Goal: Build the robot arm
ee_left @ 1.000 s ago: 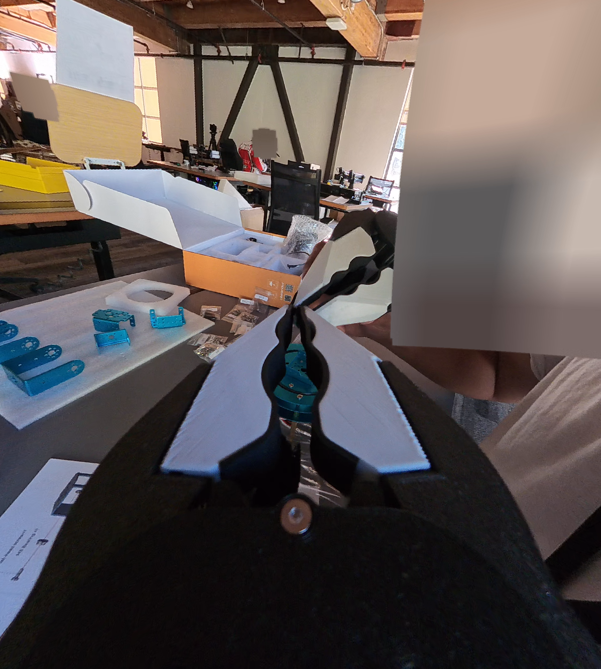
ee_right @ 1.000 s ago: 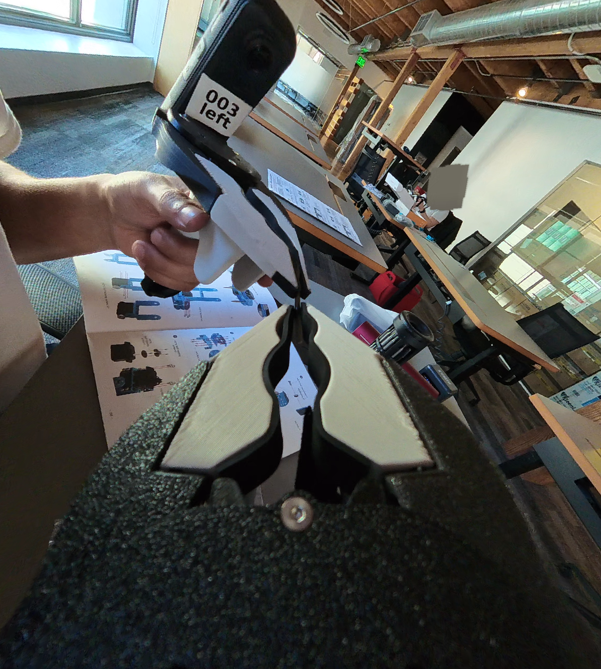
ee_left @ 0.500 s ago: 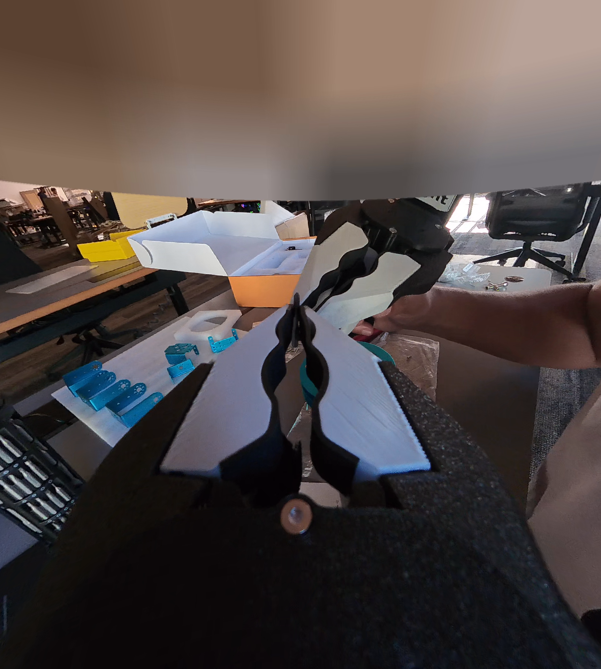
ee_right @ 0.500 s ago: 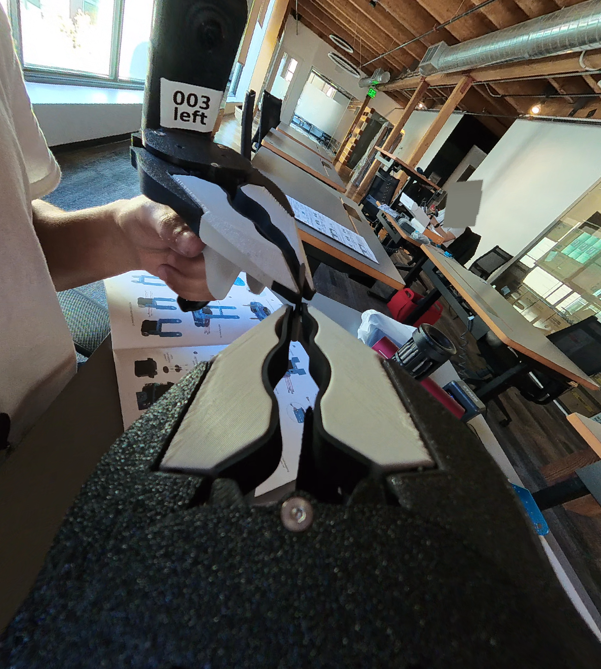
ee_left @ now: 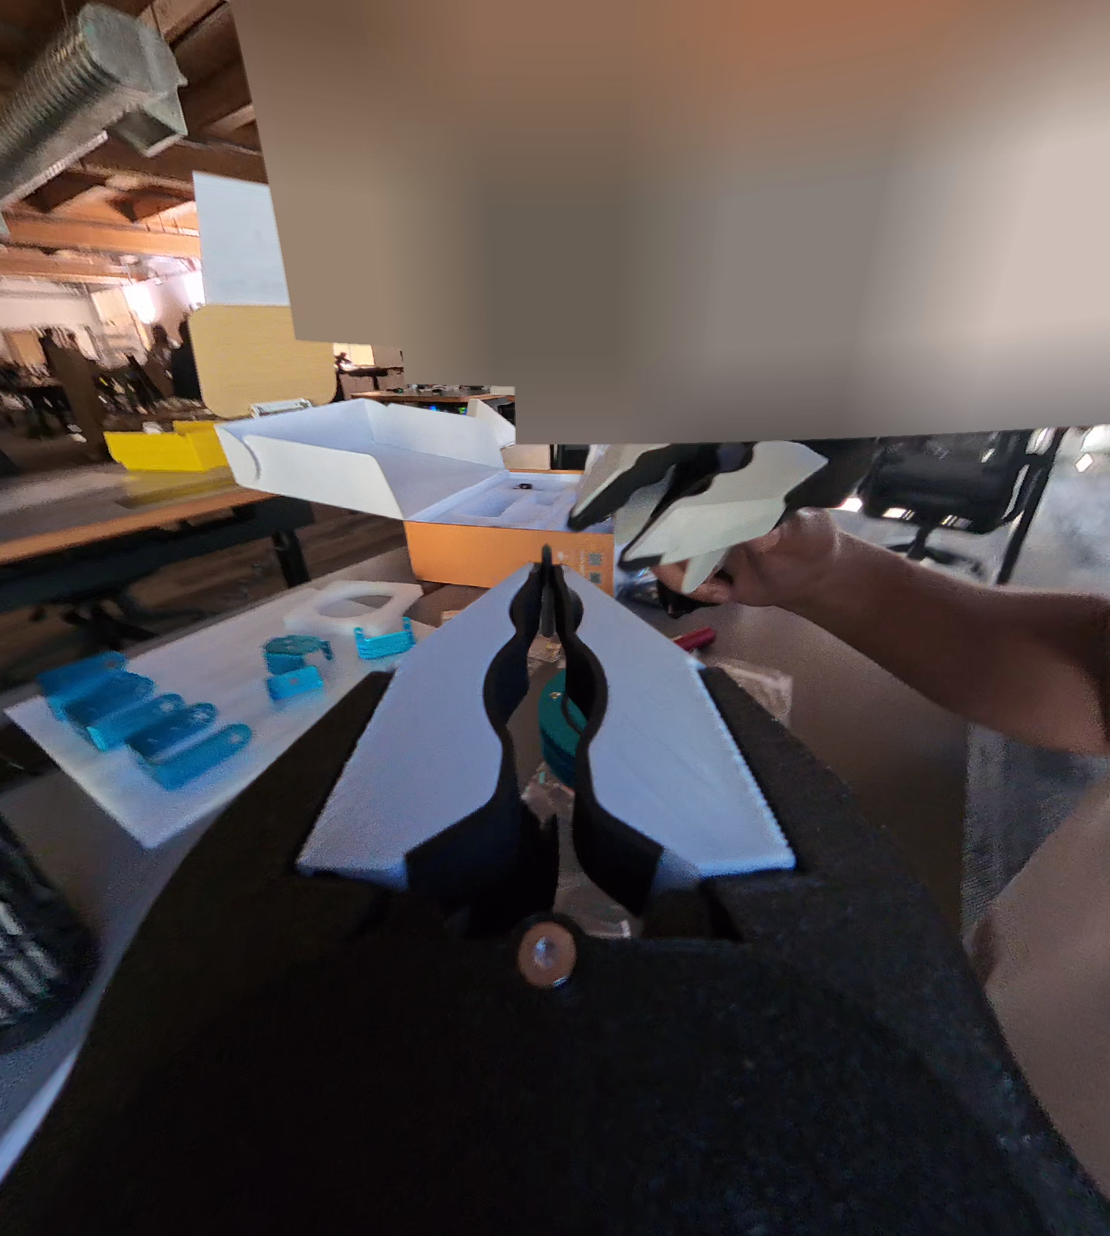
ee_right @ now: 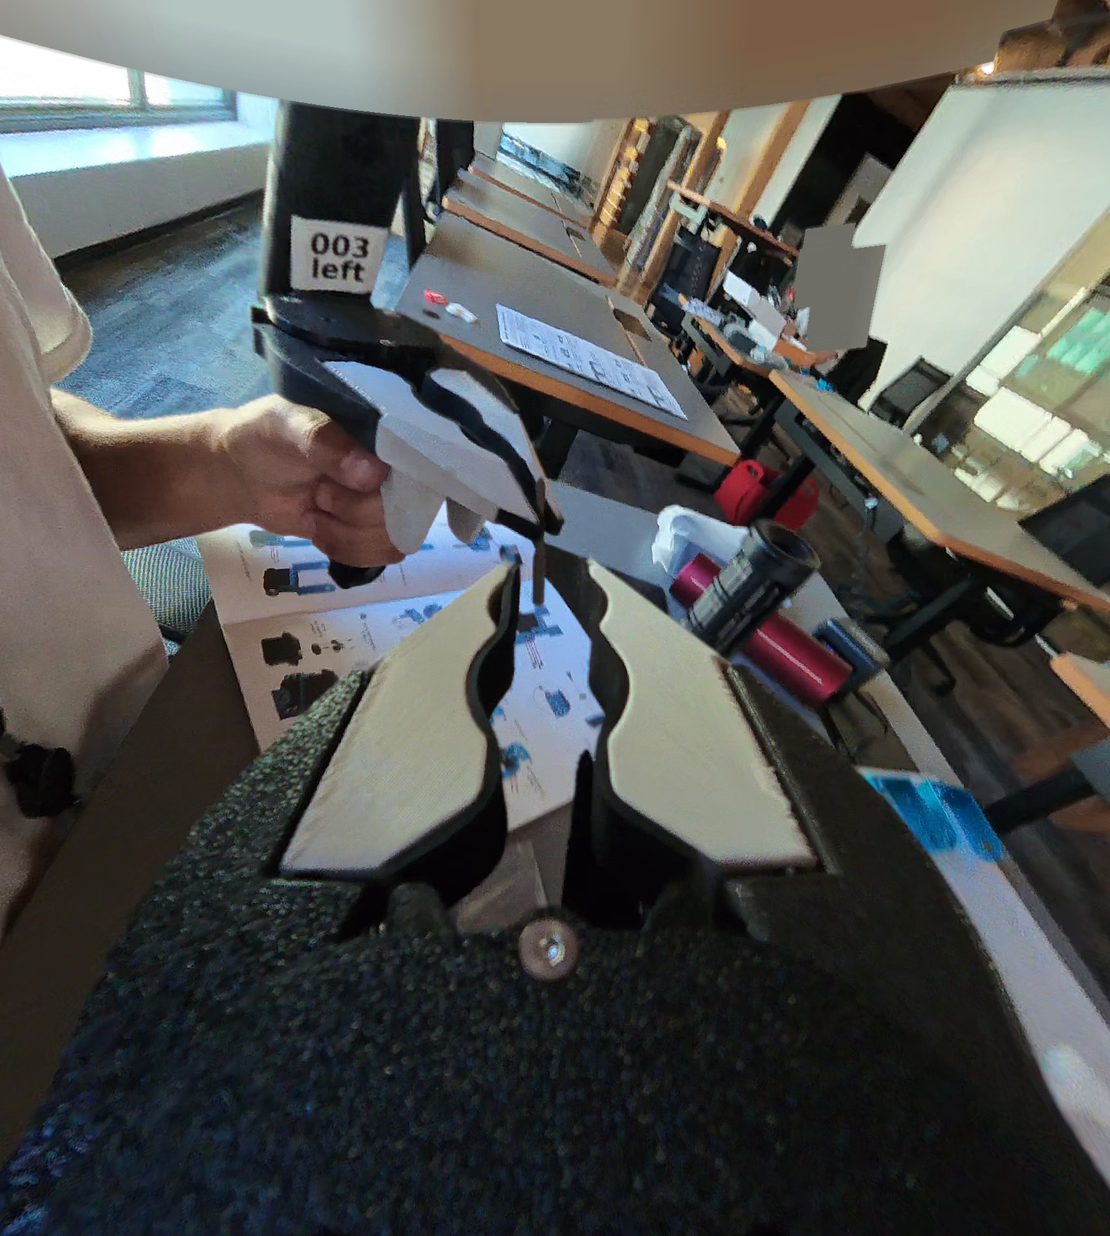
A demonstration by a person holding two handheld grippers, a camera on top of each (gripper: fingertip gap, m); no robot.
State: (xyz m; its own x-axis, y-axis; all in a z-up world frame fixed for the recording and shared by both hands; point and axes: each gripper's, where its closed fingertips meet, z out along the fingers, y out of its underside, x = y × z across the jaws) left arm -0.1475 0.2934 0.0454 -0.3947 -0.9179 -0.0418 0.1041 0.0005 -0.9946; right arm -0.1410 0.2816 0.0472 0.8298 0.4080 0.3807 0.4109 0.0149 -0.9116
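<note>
Since half a second before, the right gripper point(ee_right: 553, 575) had parted its jaws to a narrow gap, where they had been pressed together, and both tools had swung so that the left gripper point(ee_left: 545, 568) pointed more level over the worktop point(ee_left: 840, 669). From where I stood, the left jaws were closed tight on a thin dark pin point(ee_left: 546, 602), which stood up just past their tips at the centre of the left wrist view. In the right wrist view the same pin point(ee_right: 539, 568) hung down from the left tool's tips in the upper middle of the frame. Its lower end sat in the opening between the right jaws, and I could not tell whether it touched either one. A person's hand point(ee_right: 311, 468) gripped the left tool's handle at mid left. Below the left jaws lay a teal round part point(ee_left: 556, 726). To the left of the frame, blue brackets point(ee_left: 137, 729) rested on a white foam sheet point(ee_left: 204, 796). An open orange box point(ee_left: 492, 555) stood behind them. An instruction booklet point(ee_right: 351, 635) lay open under the right tool, with a red cylinder point(ee_right: 780, 659) to its right.
</note>
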